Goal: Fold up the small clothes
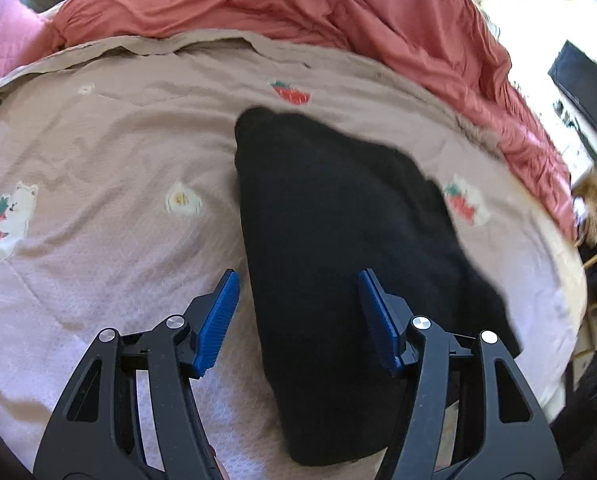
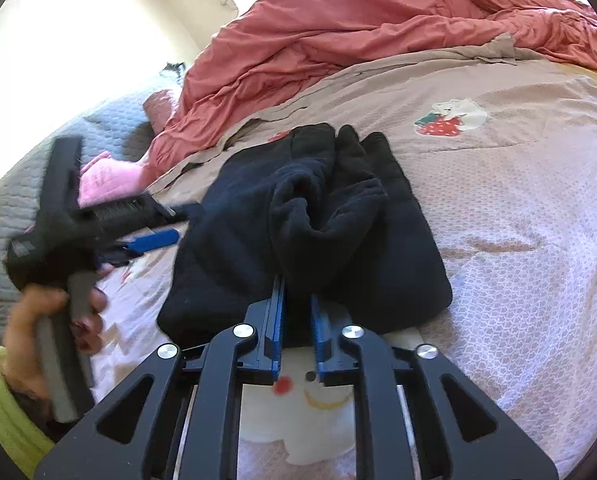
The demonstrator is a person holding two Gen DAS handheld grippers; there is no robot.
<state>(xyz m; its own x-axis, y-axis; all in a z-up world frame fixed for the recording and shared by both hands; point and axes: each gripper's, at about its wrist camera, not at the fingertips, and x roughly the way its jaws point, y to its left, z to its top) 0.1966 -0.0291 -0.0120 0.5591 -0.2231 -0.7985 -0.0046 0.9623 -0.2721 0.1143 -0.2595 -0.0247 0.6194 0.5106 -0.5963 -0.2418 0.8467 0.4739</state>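
Bed (image 1: 98,152) with printed sheet, red duvet behind. Left view: left gripper (image 1: 298,316) released, fingers straddling the black garment's (image 1: 338,220) near edge; edge should be pinched low. Right view: right gripper (image 2: 298,312) nearly clenched, a fold seemingly caught; grip to be confirmed.

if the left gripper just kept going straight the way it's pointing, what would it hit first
Most likely the black garment. The left gripper points down at the bed with its jaws open and nothing between the pads, and the cloth's near part lies right ahead of them on the beige printed bedsheet. Depth is hard to judge.
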